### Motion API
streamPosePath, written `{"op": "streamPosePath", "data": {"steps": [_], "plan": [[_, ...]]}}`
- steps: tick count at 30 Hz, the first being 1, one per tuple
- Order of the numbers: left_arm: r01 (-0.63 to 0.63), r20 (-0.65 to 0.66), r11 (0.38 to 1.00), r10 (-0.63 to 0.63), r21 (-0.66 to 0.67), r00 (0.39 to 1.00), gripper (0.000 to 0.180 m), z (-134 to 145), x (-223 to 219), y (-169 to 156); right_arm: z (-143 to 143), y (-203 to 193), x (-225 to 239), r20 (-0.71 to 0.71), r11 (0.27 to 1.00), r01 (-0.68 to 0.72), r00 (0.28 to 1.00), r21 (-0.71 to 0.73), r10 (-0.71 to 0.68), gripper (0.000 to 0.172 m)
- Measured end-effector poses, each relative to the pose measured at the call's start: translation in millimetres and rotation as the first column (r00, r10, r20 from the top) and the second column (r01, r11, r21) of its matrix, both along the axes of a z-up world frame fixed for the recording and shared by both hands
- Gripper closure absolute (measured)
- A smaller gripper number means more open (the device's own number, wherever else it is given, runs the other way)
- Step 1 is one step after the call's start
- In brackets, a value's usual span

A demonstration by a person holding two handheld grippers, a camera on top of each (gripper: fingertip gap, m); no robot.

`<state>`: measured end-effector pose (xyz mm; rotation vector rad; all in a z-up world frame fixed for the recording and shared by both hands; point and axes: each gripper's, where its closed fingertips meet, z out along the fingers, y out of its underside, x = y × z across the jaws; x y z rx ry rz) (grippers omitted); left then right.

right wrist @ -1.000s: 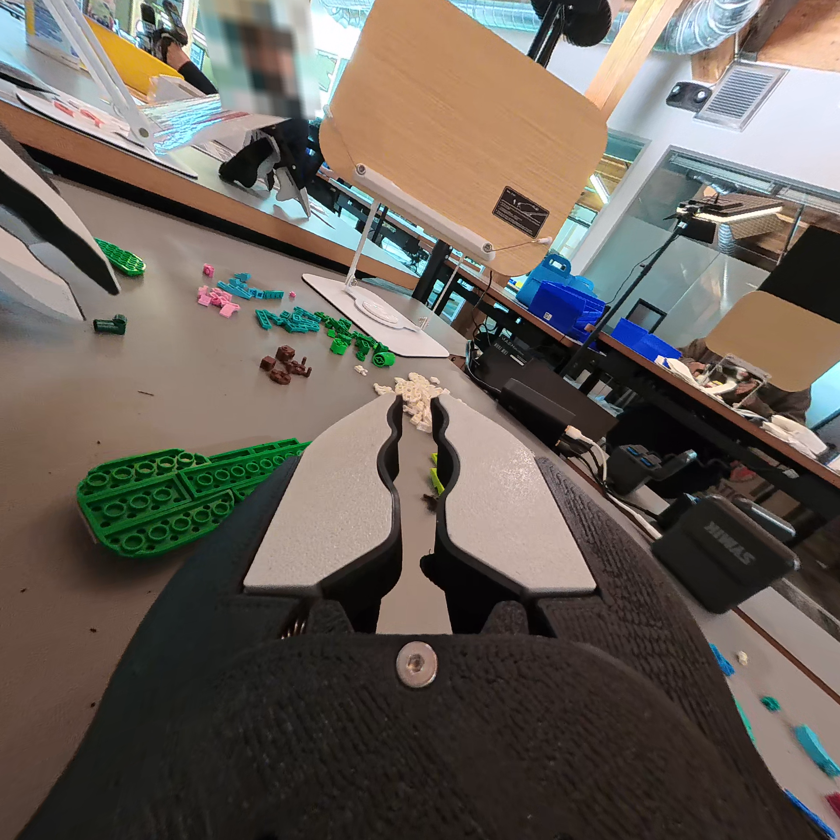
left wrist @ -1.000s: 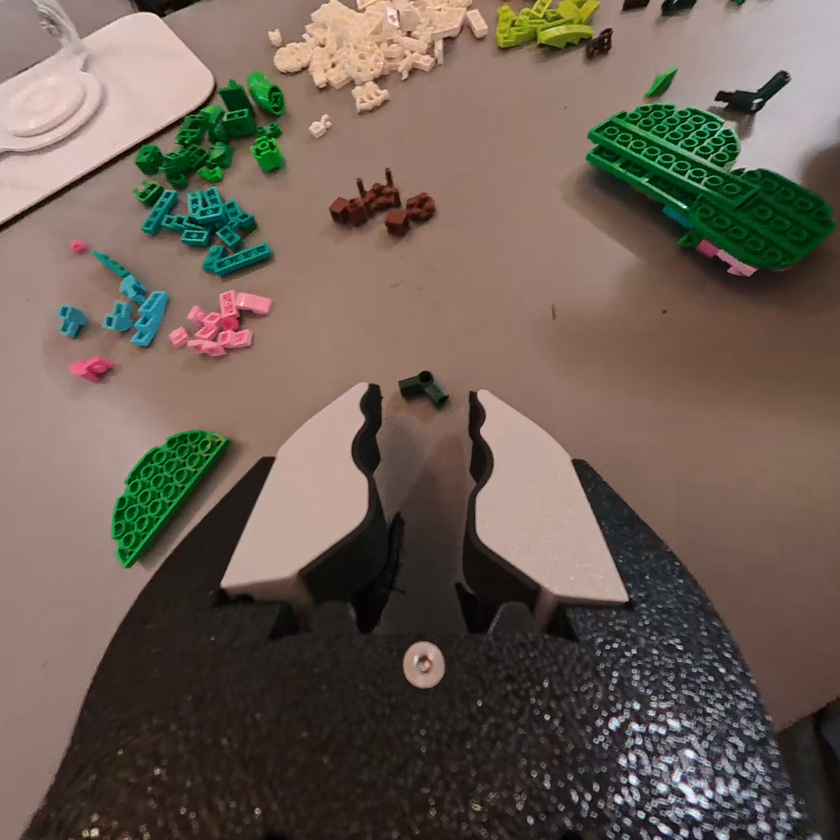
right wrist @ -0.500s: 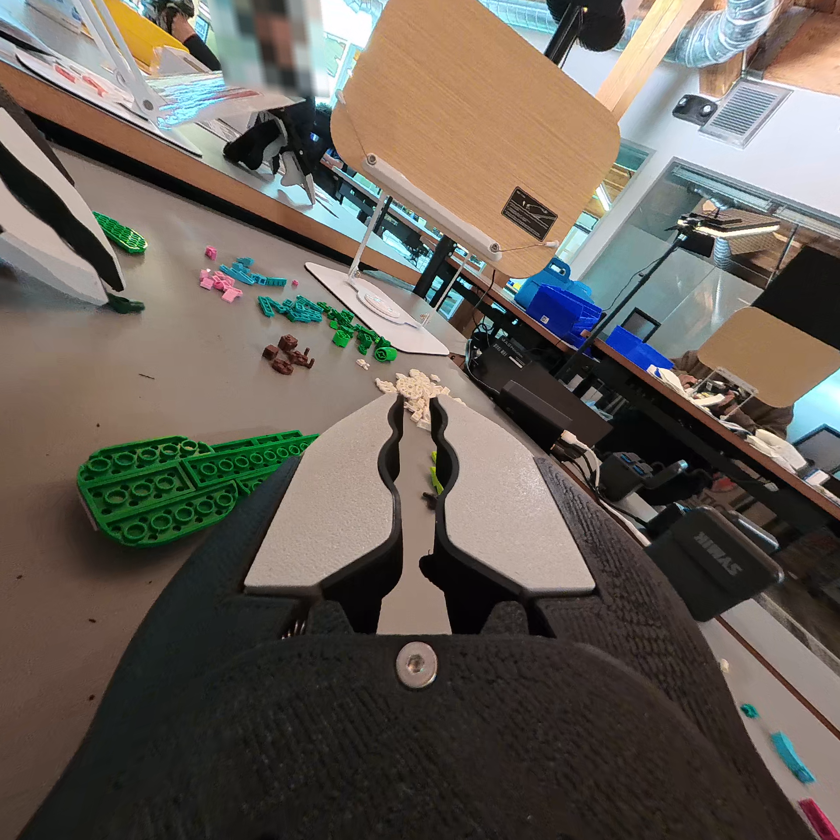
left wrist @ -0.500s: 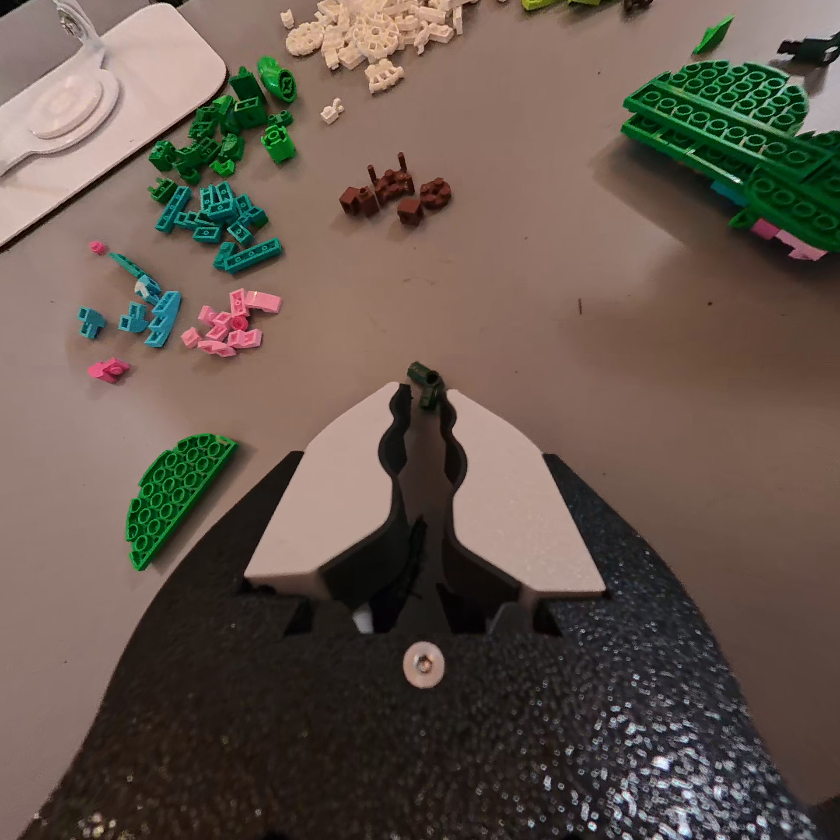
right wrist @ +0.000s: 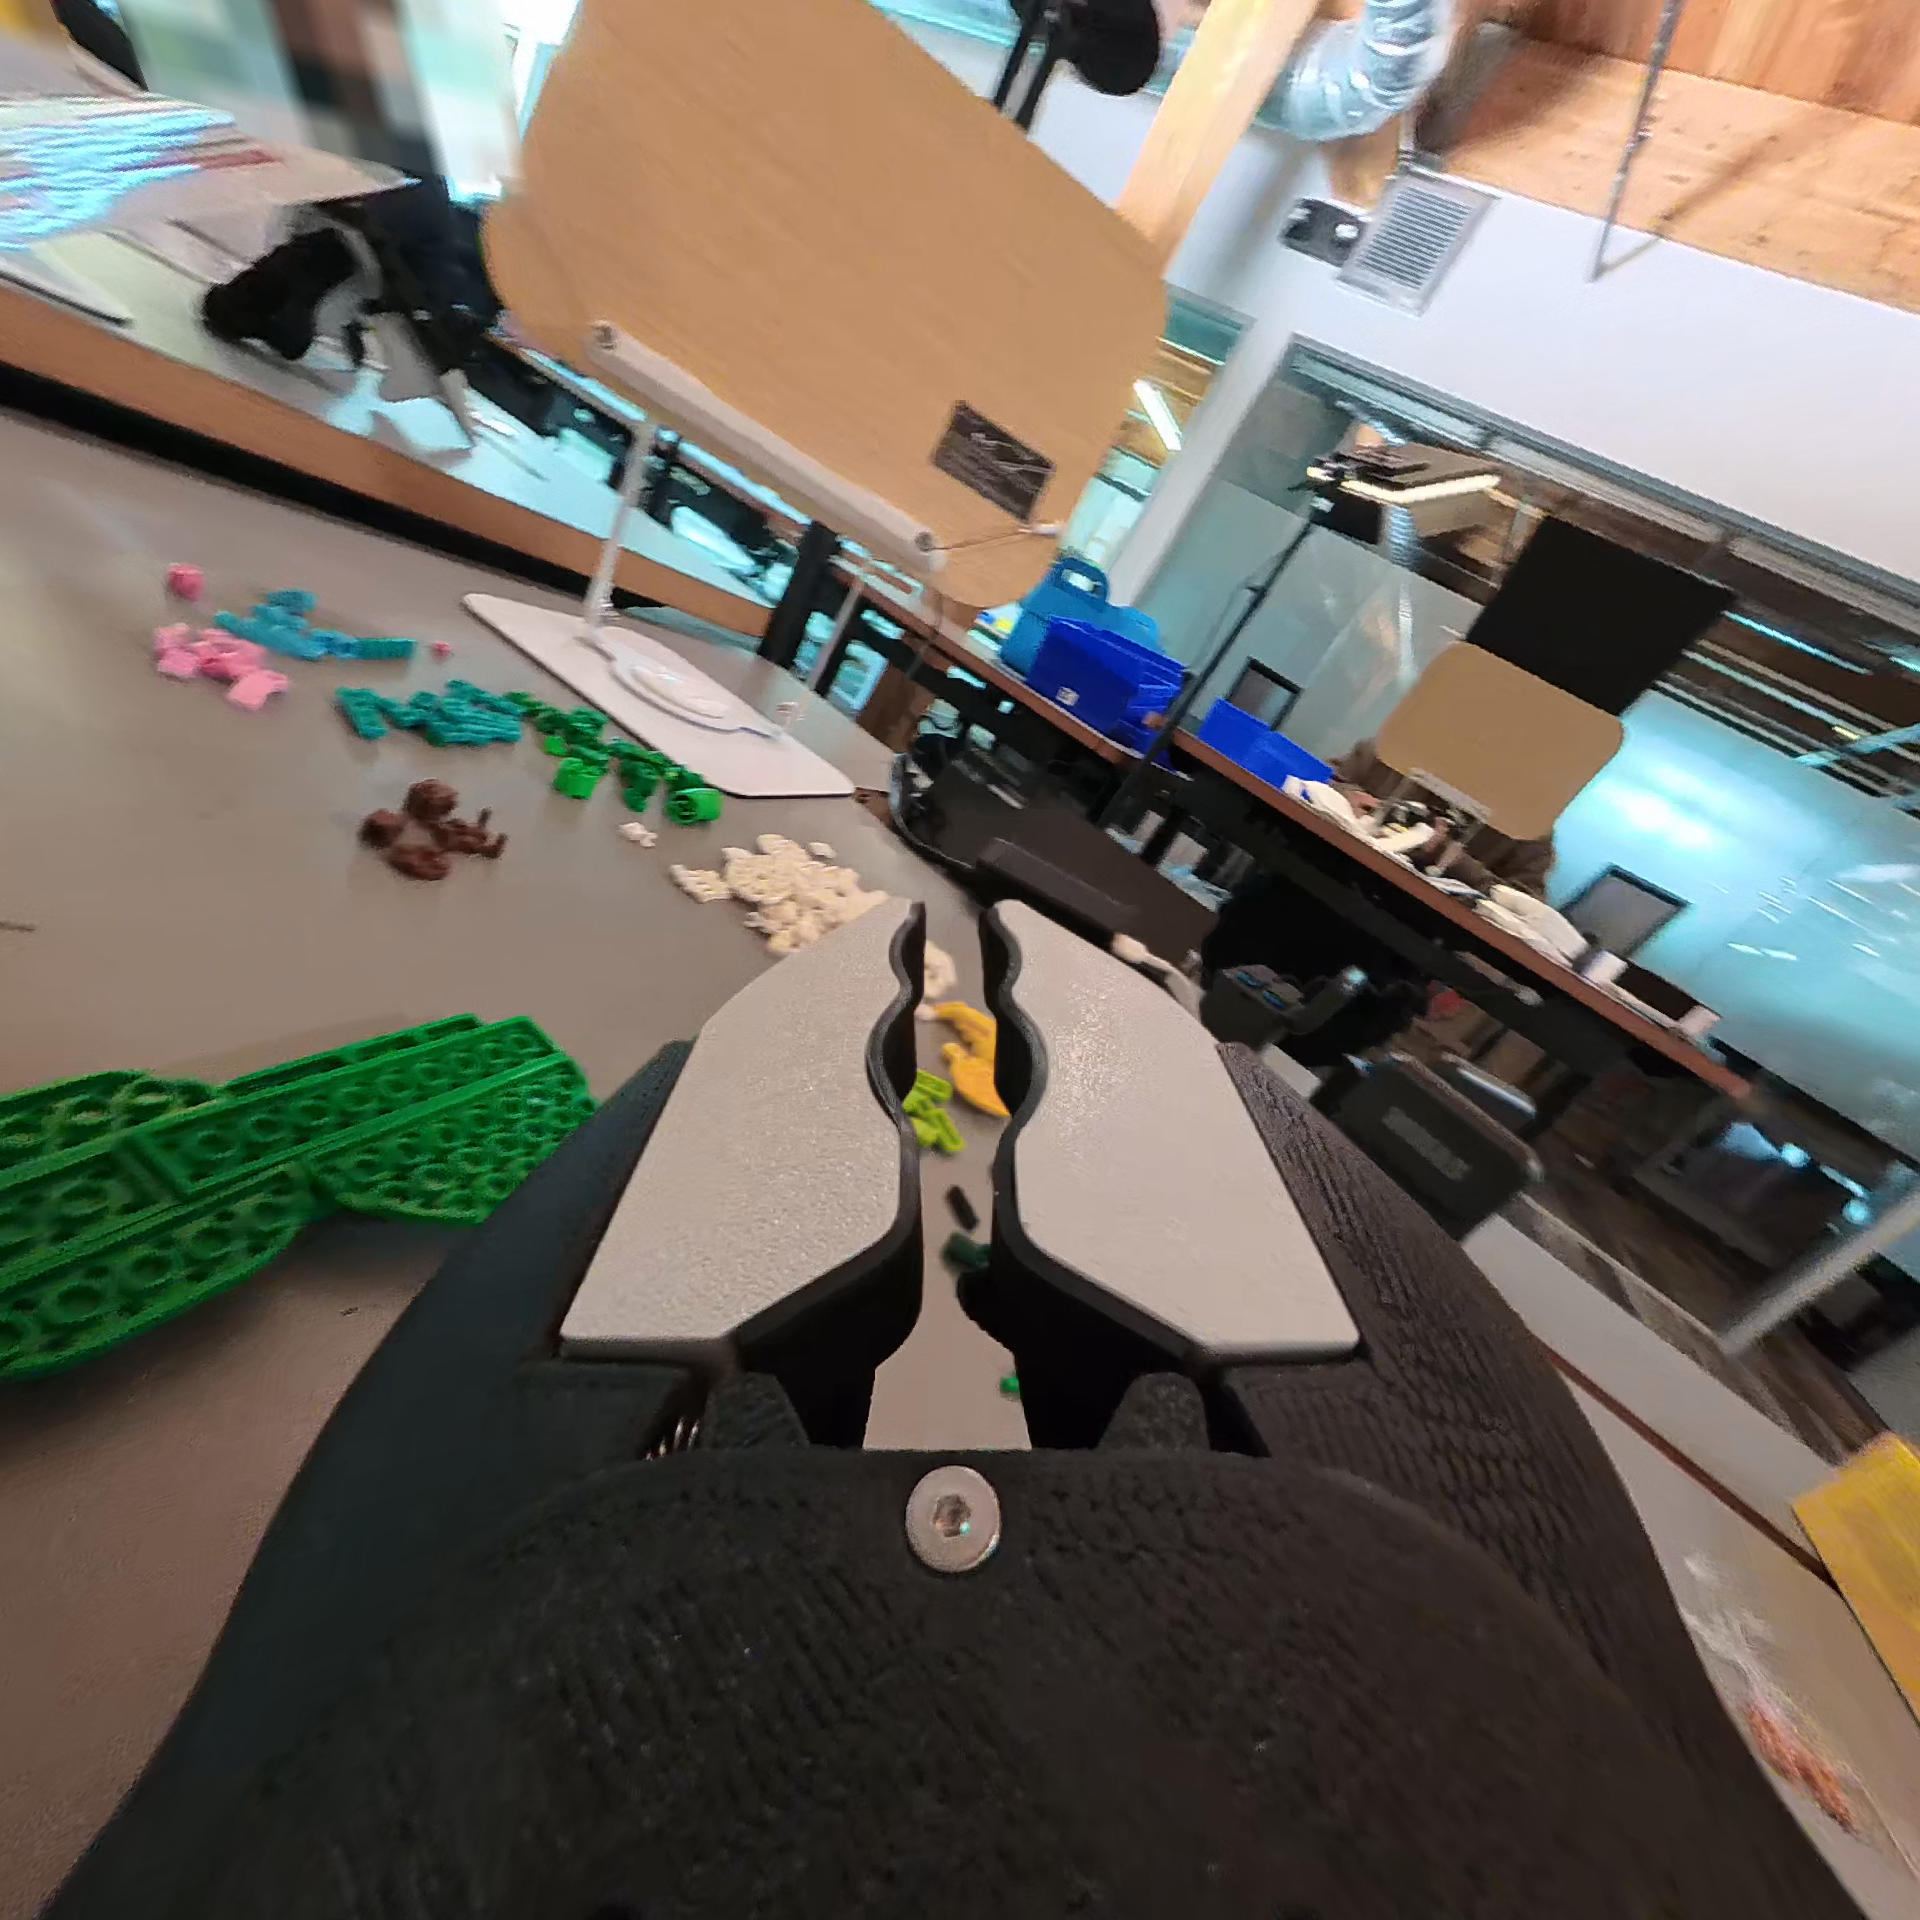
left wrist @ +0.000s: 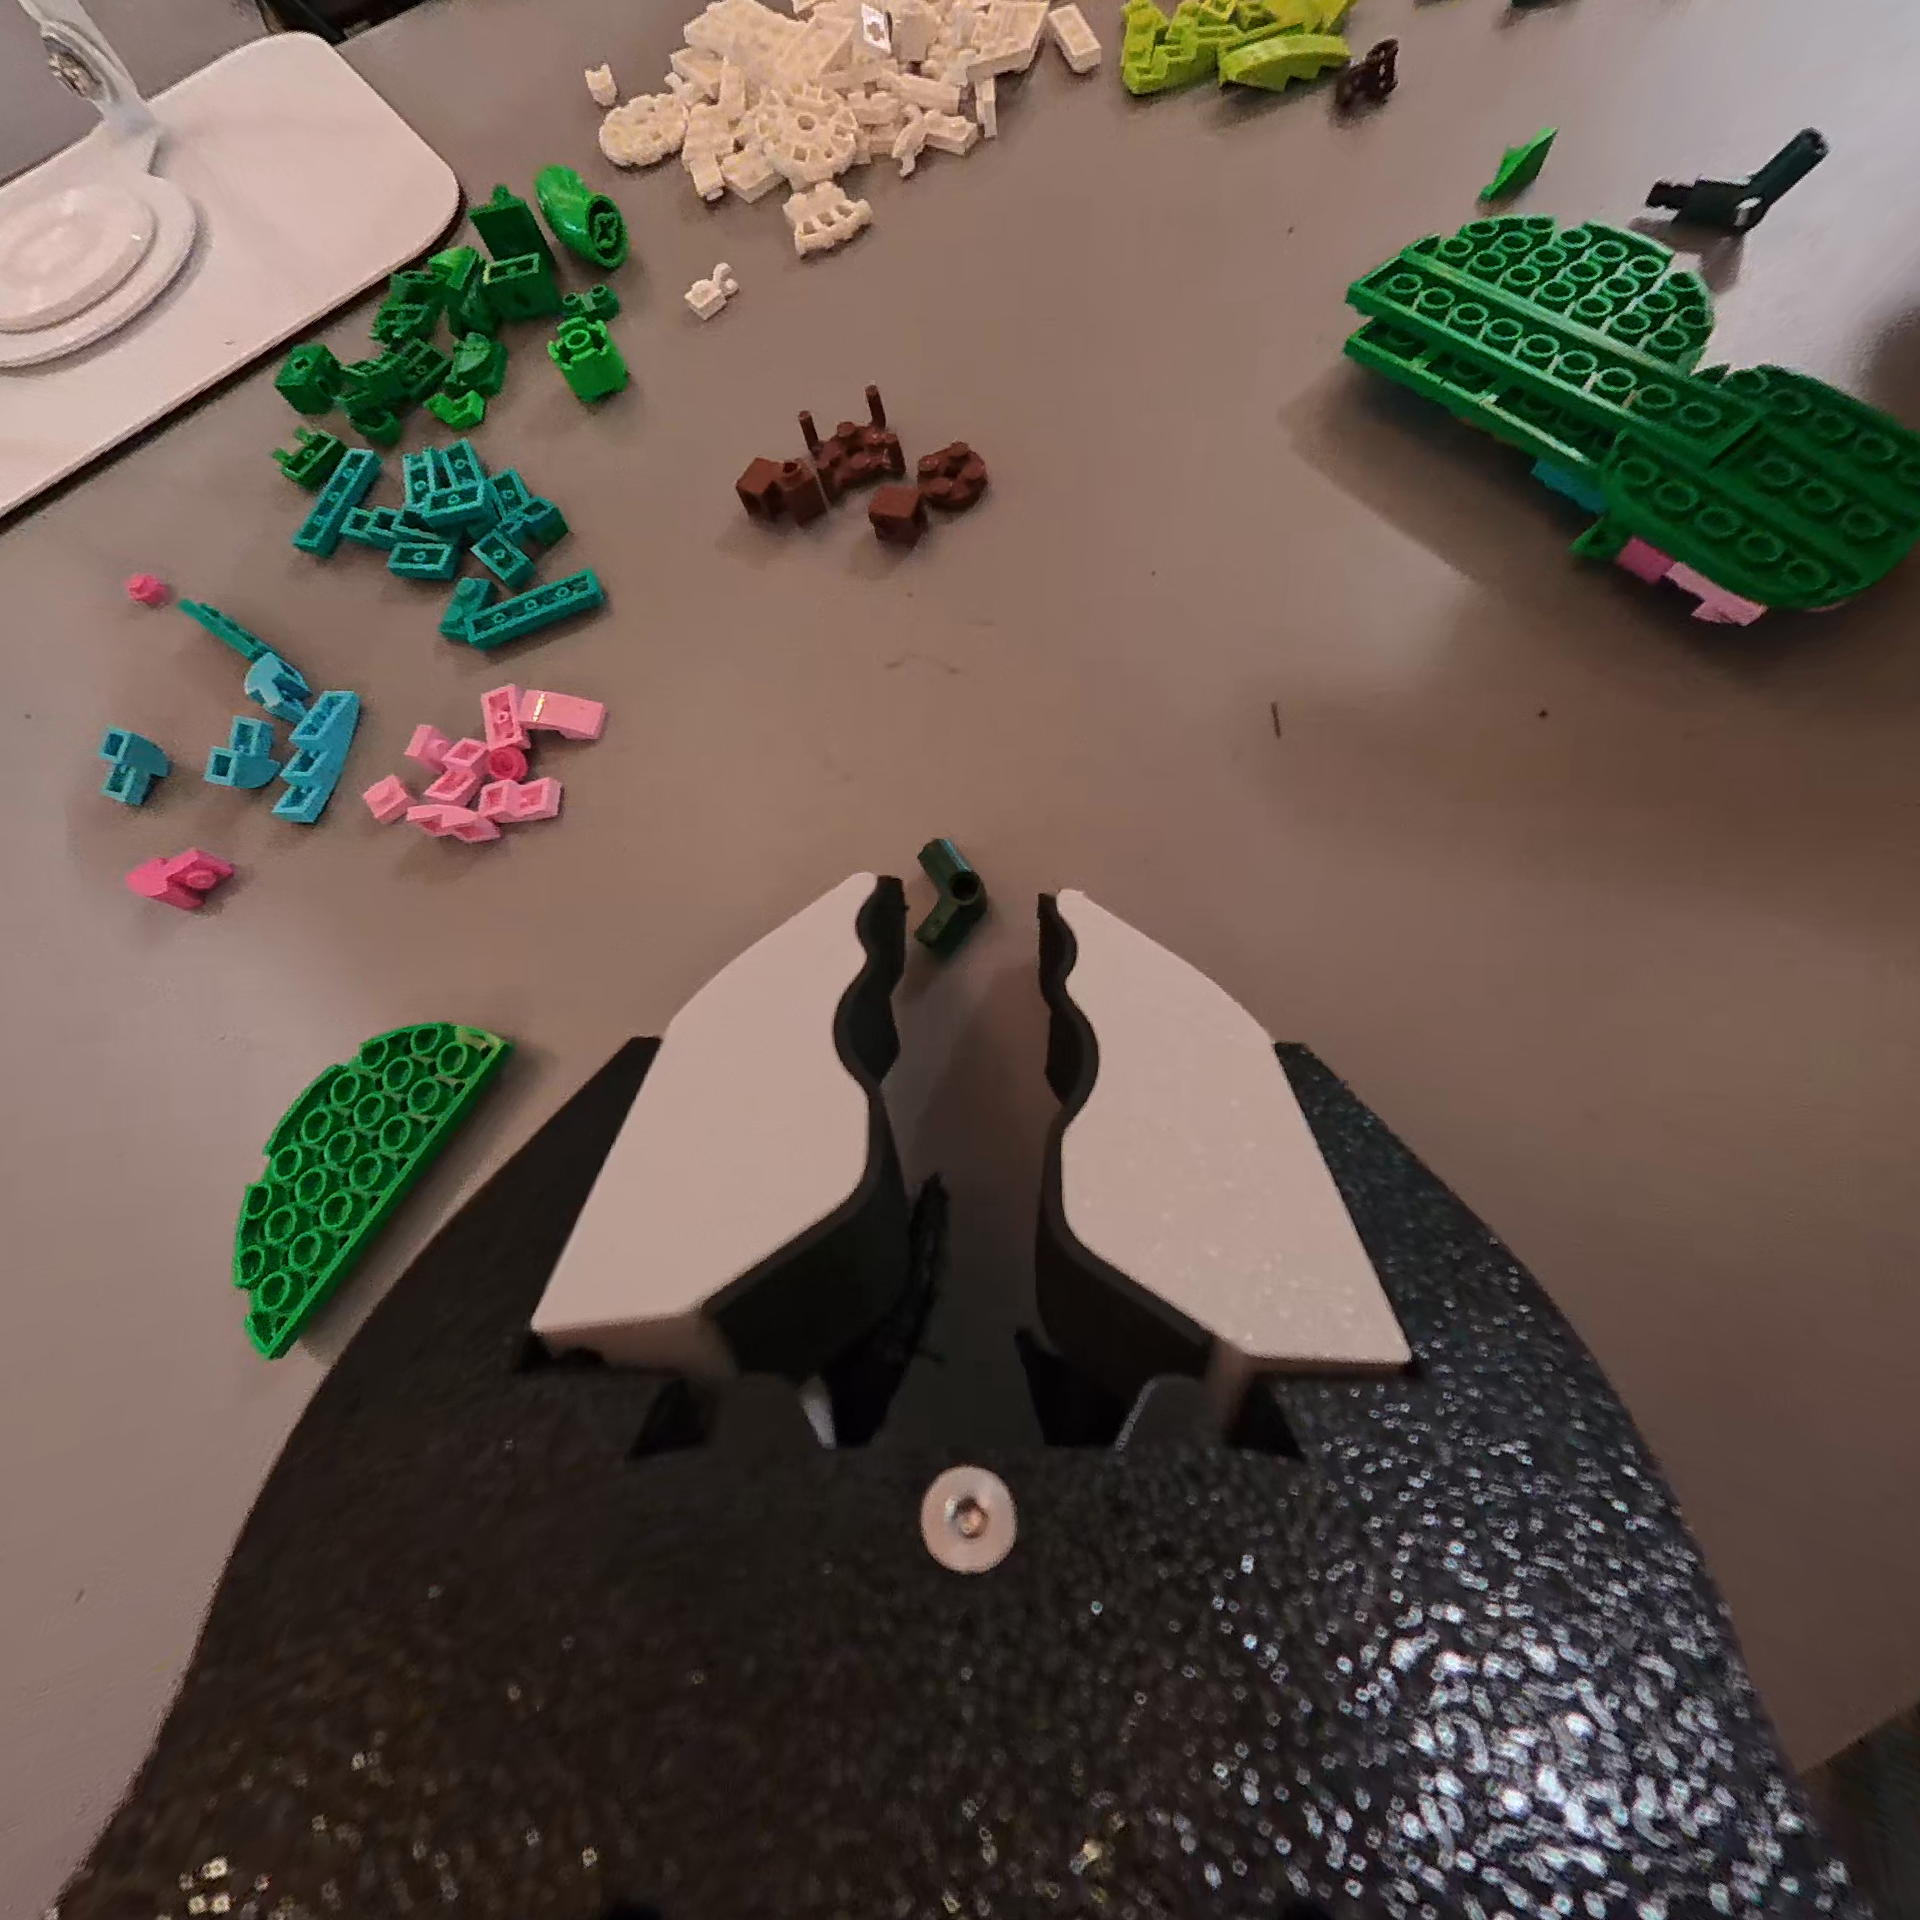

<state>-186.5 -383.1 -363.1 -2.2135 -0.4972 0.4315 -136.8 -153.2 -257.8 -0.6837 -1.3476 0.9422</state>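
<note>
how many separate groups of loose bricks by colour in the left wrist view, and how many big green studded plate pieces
White pile: 1
Lime pile: 1
Green pile: 1
Teal pile: 1
Light blue group: 1
Pink group: 1
Brown group: 1
Green plate assembly: 1
Green half-round plate: 1
Total: 7 colour groups, 2 plate pieces

The left tool has two pale grey, matt fingers with wavy black rubber pads along their inner edges. They spring from a broad black body with a coarse, glittering grain, fixed by one silver hex screw. The right tool is the same build: grey fingers, wavy black pads, ribbed black body, one silver screw.
</note>
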Motion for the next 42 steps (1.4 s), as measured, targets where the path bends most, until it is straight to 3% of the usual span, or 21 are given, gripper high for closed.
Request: {"op": "streamPosePath", "data": {"steps": [10,18,27,31,36,39,40,42], "plan": [[0.019,0.011,0.999,-0.018,-0.04,1.0,0.172,-6.1,0.7,2.6,10.3,45.7,1.4,-0.038,0.979,0.148,0.987,-0.138,-0.155,0.163],[0.057,-0.004,0.997,-0.058,-0.046,0.998,0.173,-5.9,5.0,5.4,0.0,55.2,-3.0,-0.035,0.977,0.208,0.977,-0.056,-0.21,0.165],[0.061,-0.194,0.993,-0.079,-0.101,0.978,0.174,0.5,-2.9,12.7,-4.0,44.5,-5.4,-0.027,0.984,0.179,0.984,0.002,-0.178,0.166],[0.011,-0.174,0.998,-0.021,-0.054,0.984,0.174,5.1,-19.5,16.1,-5.7,44.1,-6.5,-0.023,0.984,0.18,0.983,0.009,-0.18,0.166],[0.002,0.025,0.999,-0.001,-0.033,1.0,0.173,-6.2,-30.3,26.4,-4.3,49.1,-5.9,-0.026,0.98,0.197,0.98,0.006,-0.197,0.166],[-0.014,0.023,0.999,0.015,-0.035,1.0,0.173,-6.3,-38.6,27.8,-2.4,48.4,-7.4,-0.011,0.984,0.154,0.988,0.093,-0.153,0.165],[-0.032,0.016,0.999,0.032,-0.038,0.999,0.171,-6.2,-41.9,26.8,-5.9,46.2,-9.0,0.026,0.982,0.109,0.993,0.156,-0.114,0.164],[-0.059,-0.005,0.998,0.059,-0.029,0.998,0.143,-3.7,-46.9,26.3,-21.3,40.9,-8.0,0.169,0.984,-0.022,0.986,0.178,-0.008,0.16]]}}
